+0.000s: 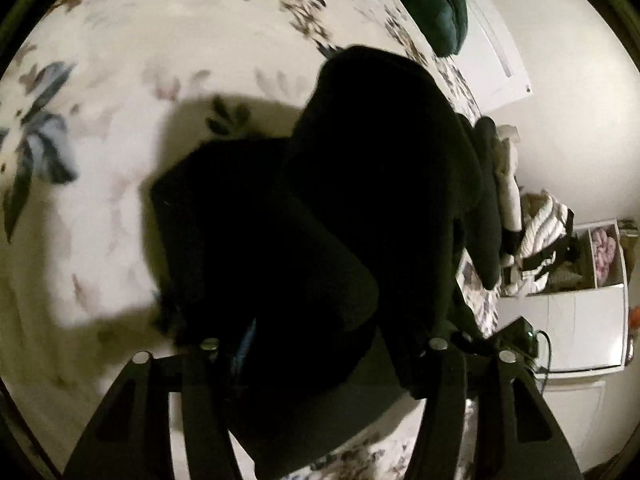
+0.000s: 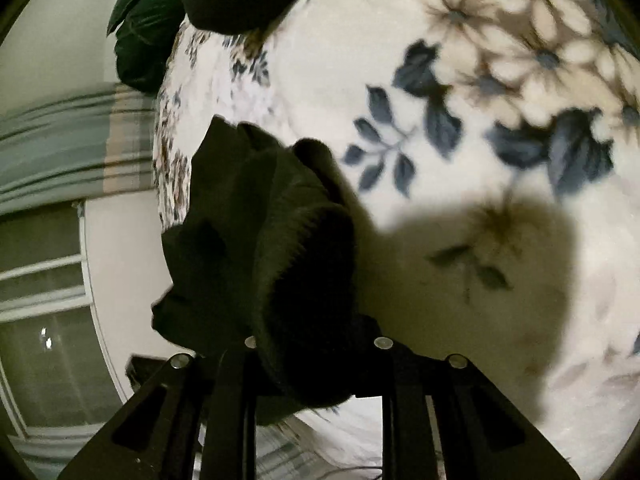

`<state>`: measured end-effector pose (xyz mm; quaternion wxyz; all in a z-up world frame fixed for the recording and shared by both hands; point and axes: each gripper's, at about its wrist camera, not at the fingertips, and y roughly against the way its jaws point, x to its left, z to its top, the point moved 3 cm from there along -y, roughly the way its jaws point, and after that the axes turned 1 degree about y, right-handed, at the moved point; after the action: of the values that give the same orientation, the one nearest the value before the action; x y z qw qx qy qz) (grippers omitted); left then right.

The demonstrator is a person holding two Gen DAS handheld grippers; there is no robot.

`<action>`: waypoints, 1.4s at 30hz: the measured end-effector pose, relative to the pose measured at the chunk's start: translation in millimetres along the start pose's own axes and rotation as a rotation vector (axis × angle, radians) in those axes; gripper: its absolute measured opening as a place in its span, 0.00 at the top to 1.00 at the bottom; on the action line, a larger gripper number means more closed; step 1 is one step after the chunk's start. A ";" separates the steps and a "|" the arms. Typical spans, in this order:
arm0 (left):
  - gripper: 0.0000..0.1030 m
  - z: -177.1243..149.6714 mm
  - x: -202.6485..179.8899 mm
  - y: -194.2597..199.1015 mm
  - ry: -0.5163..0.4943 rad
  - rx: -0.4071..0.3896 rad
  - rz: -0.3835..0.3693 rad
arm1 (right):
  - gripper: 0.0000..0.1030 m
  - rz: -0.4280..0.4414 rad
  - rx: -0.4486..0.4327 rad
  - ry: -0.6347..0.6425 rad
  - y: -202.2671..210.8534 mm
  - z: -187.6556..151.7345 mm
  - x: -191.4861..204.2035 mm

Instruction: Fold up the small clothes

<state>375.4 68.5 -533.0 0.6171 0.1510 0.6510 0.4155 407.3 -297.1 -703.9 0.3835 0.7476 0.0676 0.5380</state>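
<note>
Both tools are gripping a dark garment (image 2: 276,240) over the floral bed (image 2: 460,184), near its edge: the right tool (image 2: 316,344) is pinching bunched cloth, the left tool (image 1: 324,344) is clamping a wider fold.

Dim, yellowish light was cast from above; hard shadows were thrown across the white floral fleece blanket (image 2: 320,64), blurred and bowed at the fisheye edges.

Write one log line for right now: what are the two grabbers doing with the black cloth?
left gripper: shut on black garment | right gripper: shut on black garment | surface: floral blanket | fold: unfinished
</note>
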 end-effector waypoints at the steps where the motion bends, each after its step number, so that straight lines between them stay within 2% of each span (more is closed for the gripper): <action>1: 0.36 -0.8 0.1 0.4 0.004 0.003 -0.020 | 0.66 -0.012 -0.005 0.007 1.8 3.7 -2.1; 2: 0.33 -8.6 -3.4 -3.7 0.007 0.005 -0.032 | 0.58 -0.023 -0.004 0.014 2.9 9.2 -3.7; 4: 0.30 -13.1 -4.5 -20.8 0.013 0.034 -0.035 | 0.47 -0.022 0.012 0.039 -3.5 23.7 -2.1; 5: 0.30 -14.6 -4.2 -26.2 0.008 0.040 -0.016 | 0.45 -0.017 0.031 0.041 -8.1 27.6 -3.5; 7: 0.30 -17.9 -5.1 -38.1 -0.026 0.027 0.051 | 0.48 -0.022 0.071 0.015 -24.6 34.7 -8.1; 8: 0.30 -19.7 -6.6 -40.7 -0.043 0.013 0.078 | 0.69 -0.029 0.059 0.016 -26.7 35.8 -7.3; 9: 0.35 -23.2 -7.0 -39.1 -0.054 0.003 0.091 | 0.76 -0.035 0.047 0.016 -24.4 34.0 -6.1; 10: 0.43 -23.3 -6.4 -37.1 -0.067 0.004 0.105 | 0.78 -0.025 0.039 -0.008 -21.8 32.6 -5.9; 11: 0.46 -22.2 -4.8 -33.1 -0.080 0.009 0.108 | 0.79 0.002 0.028 -0.041 -11.2 27.8 -6.0; 12: 0.51 -21.0 -1.1 -28.4 -0.083 0.009 0.101 | 0.80 0.006 0.011 -0.050 -0.2 21.5 -5.1; 15: 0.51 -12.1 6.7 -22.1 -0.099 0.032 0.085 | 0.80 -0.017 0.000 -0.098 19.5 -9.8 -9.4; 18: 0.49 -11.0 5.1 -24.2 -0.129 0.097 0.079 | 0.79 -0.009 0.045 -0.214 20.3 -45.4 -33.9; 20: 0.49 -16.7 -0.5 -18.5 -0.150 0.140 0.075 | 0.74 -0.063 0.054 -0.245 25.2 -48.0 -50.1; 21: 0.49 -20.6 -2.2 -11.6 -0.153 0.144 0.081 | 0.63 -0.092 0.065 -0.240 30.2 -43.4 -52.8; 22: 0.49 -25.2 -5.4 -1.7 -0.158 0.142 0.087 | 0.54 -0.137 0.065 -0.215 39.0 -37.4 -51.5; 23: 0.47 -28.9 -9.2 11.1 -0.165 0.130 0.092 | 0.54 -0.178 0.045 -0.166 51.1 -30.7 -45.9; 24: 0.40 -30.9 -12.0 23.7 -0.167 0.109 0.102 | 0.53 -0.231 0.025 -0.091 65.3 -23.3 -36.0; 26: 0.39 -34.5 -14.9 43.8 -0.172 0.066 0.109 | 0.48 -0.322 -0.006 0.056 89.9 -11.1 -9.6; 29: 0.38 -23.0 -28.2 44.9 -0.184 0.012 0.111 | 0.41 -0.356 -0.003 0.246 100.7 -2.7 28.4; 32: 0.38 -8.2 -36.8 25.2 -0.206 -0.010 0.127 | 0.41 -0.332 0.073 0.436 69.6 7.9 70.1; 34: 0.38 2.0 -39.8 6.5 -0.248 -0.019 0.171 | 0.39 -0.298 0.134 0.563 29.0 10.6 101.5; 36: 0.38 9.1 -40.3 -7.0 -0.270 -0.020 0.208 | 0.39 -0.299 0.206 0.643 -14.3 13.2 124.9; 38: 0.40 11.6 -36.3 -8.6 -0.253 -0.042 0.207 | 0.39 -0.338 0.288 0.730 -53.9 10.2 134.8; 39: 0.47 12.3 -30.4 -6.6 -0.227 -0.052 0.205 | 0.40 -0.380 0.303 0.777 -66.6 8.5 134.9; 40: 0.50 13.6 -27.2 -5.0 -0.210 -0.056 0.204 | 0.80 -0.379 0.272 0.795 -68.6 10.1 135.1; 41: 0.51 14.1 -20.2 -1.9 -0.185 -0.055 0.196 | 0.96 -0.354 0.261 0.761 -66.1 15.0 134.0; 42: 0.51 13.8 -14.2 0.4 -0.165 -0.051 0.193 | 0.96 -0.302 0.240 0.682 -57.7 24.2 132.8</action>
<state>390.8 63.5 -521.6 0.6293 0.2308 0.5698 0.4755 500.6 -200.8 -644.3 0.3237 0.5472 0.3629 0.6813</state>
